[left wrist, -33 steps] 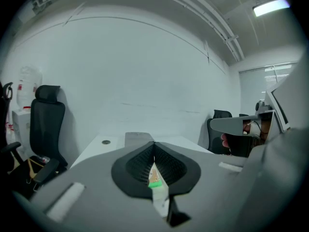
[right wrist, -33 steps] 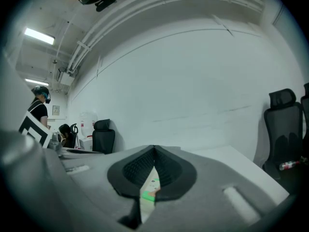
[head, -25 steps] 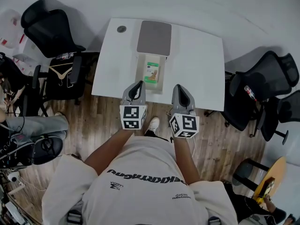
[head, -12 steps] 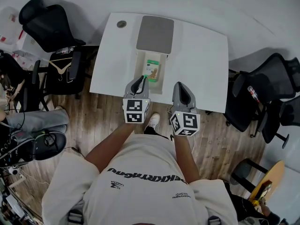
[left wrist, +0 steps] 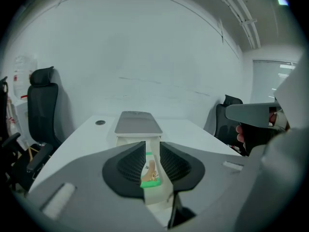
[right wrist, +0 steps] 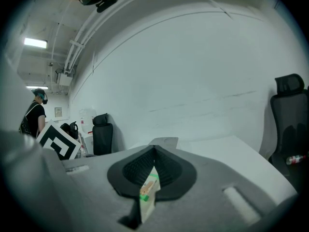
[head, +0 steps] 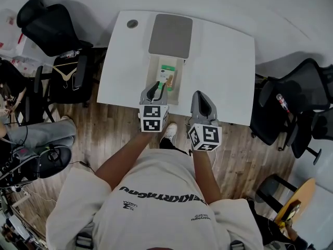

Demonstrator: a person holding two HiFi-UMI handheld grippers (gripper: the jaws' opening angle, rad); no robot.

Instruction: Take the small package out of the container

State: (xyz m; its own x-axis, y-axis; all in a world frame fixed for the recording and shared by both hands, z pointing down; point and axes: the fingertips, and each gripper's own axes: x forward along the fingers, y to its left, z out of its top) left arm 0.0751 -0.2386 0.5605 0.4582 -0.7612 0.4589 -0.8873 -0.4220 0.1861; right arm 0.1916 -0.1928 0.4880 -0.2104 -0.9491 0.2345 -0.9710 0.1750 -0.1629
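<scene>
Far L: black office chair (head: 49, 27) w/ a coat hanger (head: 65, 77) on the one next to it, wood floor (head: 104, 134) underneath. White surface (head: 223, 61) fills the middle, round grommet (head: 132, 23) near its far-L corner. Gray lid (head: 170, 35) lies flat at the far side, touching the far end of the open white container (head: 155, 69). The small package (head: 167, 76), green & white, lies flat inside the container, lengthwise, not lifted.

L gripper (head: 157, 87) is tipped down over the container's near end. Its jaws have just been opening and stand a little apart. In the left gripper view the package (left wrist: 150, 170) shows through the gap betw. the jaws, but lower down in the container (left wrist: 157, 197); pads aren't pressing on it.

R gripper (head: 200, 95) sits just beside the container's near-R corner, over the surface edge, tips together, nothing clamped. In the right gripper view the package (right wrist: 148, 186) shows below the closed tips (right wrist: 154, 150).

Far R: more black chairs (head: 296, 95).
</scene>
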